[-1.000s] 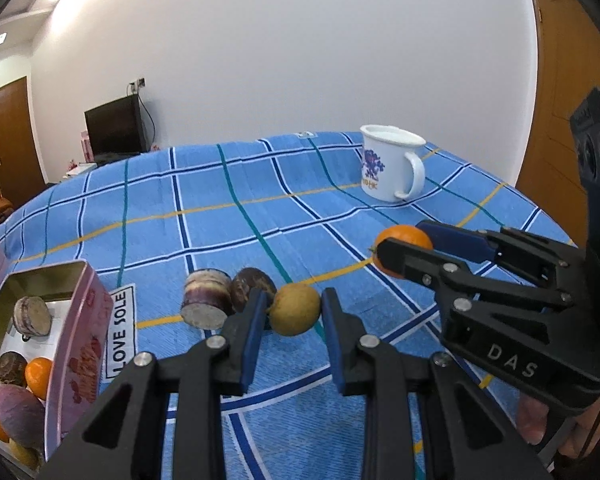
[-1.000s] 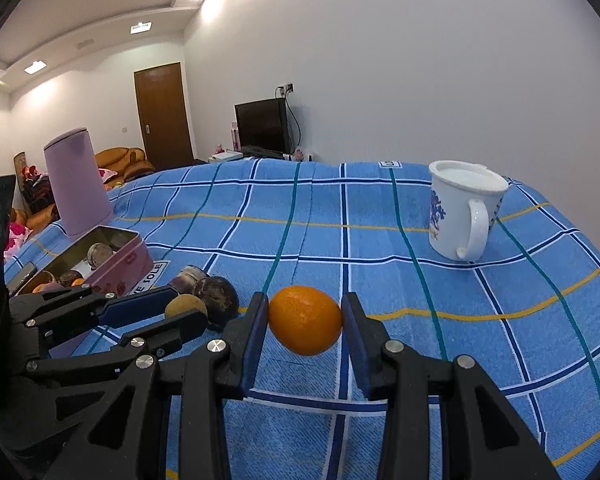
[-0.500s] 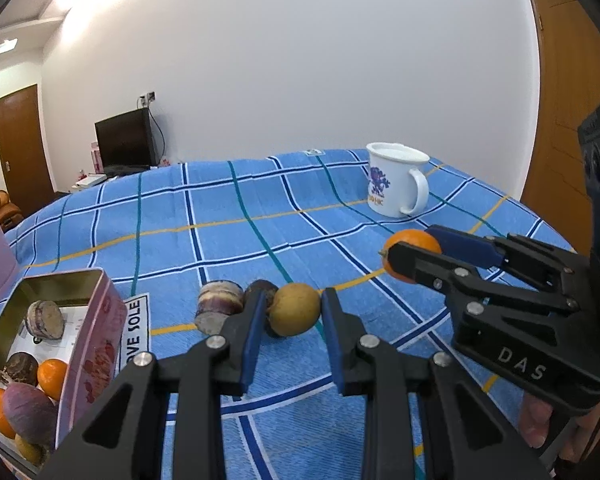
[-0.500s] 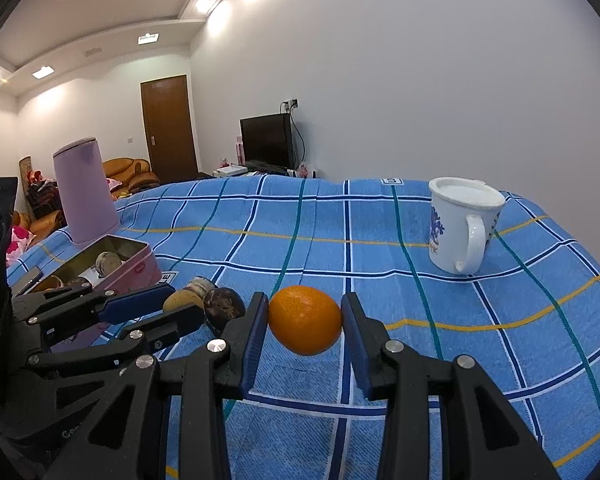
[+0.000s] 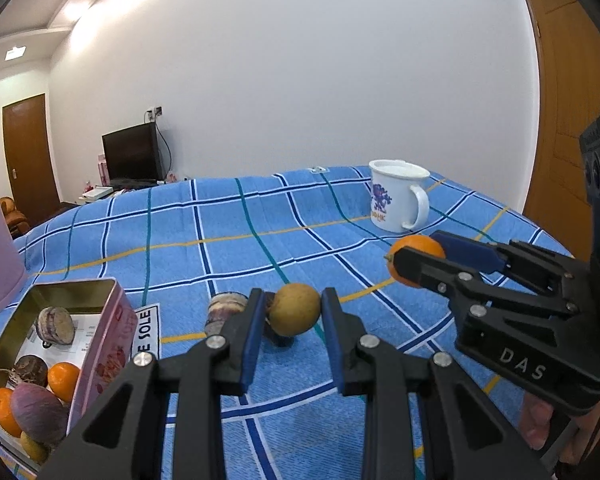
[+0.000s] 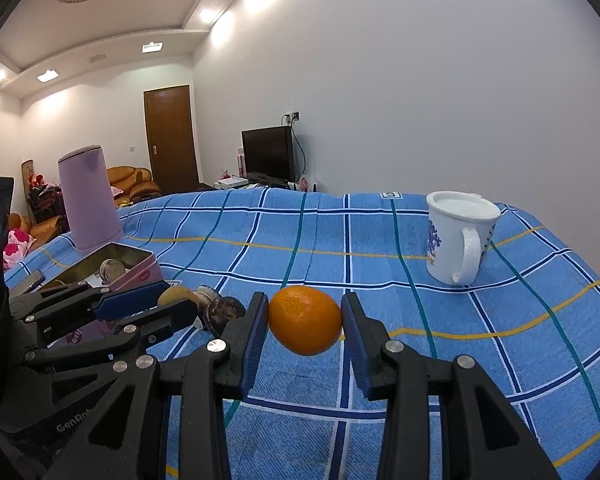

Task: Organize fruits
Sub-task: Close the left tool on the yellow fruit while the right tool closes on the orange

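My left gripper is shut on a yellow-brown round fruit, held above the blue checked cloth. My right gripper is shut on an orange, also lifted off the cloth; the same orange shows at the right of the left wrist view. Two cut purple-brown fruits lie on the cloth just behind the left fingers. An open pink tin at the lower left holds several fruits, among them oranges and purple pieces. The tin also shows at the left of the right wrist view.
A white mug with a blue print stands at the far right of the cloth. A tall lilac container stands behind the tin. A "LOVE SOLE" card lies beside the tin. A hand holds the right gripper.
Both grippers have tipped up a little with their fruits, so more wall and ceiling show. The fruits on the cloth and the tin have stayed where they were.
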`<state>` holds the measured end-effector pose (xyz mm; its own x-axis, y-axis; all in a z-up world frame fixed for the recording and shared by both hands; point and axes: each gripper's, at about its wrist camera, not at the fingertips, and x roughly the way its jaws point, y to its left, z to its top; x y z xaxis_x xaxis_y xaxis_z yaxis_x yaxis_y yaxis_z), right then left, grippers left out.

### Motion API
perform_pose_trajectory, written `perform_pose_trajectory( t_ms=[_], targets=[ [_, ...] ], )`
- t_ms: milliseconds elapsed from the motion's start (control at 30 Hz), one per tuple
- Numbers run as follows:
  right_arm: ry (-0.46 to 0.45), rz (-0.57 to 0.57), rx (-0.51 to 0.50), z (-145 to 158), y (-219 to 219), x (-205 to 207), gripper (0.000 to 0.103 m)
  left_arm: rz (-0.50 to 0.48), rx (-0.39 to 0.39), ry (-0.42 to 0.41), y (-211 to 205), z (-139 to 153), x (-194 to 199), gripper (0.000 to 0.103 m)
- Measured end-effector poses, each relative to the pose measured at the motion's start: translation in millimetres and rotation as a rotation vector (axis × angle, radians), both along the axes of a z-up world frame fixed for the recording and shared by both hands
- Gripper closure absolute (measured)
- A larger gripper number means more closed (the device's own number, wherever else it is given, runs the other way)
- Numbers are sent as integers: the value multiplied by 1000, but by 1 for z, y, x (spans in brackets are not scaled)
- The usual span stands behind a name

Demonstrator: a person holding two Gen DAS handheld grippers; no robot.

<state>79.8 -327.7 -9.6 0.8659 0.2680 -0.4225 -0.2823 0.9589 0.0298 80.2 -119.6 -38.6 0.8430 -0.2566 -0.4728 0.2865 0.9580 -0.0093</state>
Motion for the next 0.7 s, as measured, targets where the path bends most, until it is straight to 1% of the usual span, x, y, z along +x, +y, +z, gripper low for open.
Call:
perform_pose_trajectory(
  t_ms=[700],
  targets=[
    [-62, 15, 0, 4, 1, -10, 63, 15, -18, -67, 5, 5, -11, 73]
  ],
)
